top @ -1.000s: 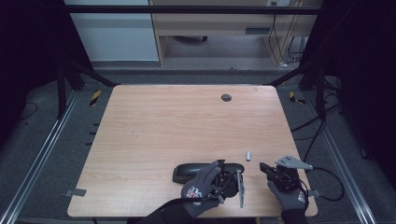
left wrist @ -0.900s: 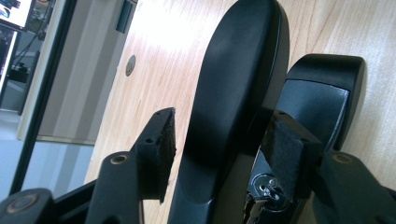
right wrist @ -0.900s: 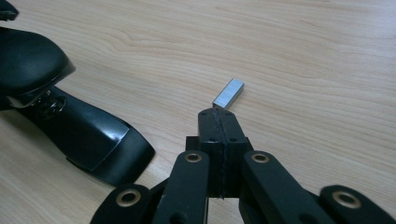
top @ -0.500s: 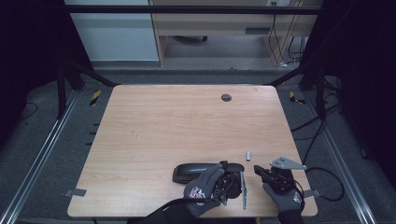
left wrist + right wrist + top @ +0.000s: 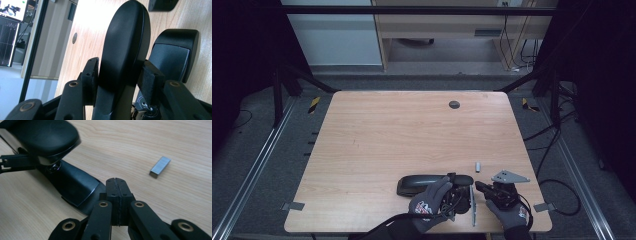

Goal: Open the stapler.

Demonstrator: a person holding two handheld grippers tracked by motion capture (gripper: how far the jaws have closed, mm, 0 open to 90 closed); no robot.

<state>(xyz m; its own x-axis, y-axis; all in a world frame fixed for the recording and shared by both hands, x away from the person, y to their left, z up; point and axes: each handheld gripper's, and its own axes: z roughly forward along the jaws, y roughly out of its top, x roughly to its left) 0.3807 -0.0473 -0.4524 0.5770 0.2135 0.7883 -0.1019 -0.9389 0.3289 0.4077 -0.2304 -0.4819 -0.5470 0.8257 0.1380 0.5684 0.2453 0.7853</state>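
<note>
Between our left gripper's closing pads: the stapler, pinched by its top. Just ahead of our right gripper, pressed together and empty: a staple block.

The bench has a pale wood-grain top with rounded corners and a small dark round cap set near its far edge. A black stapler lies near the front edge, and a small block of staples lies just right of it.
</note>
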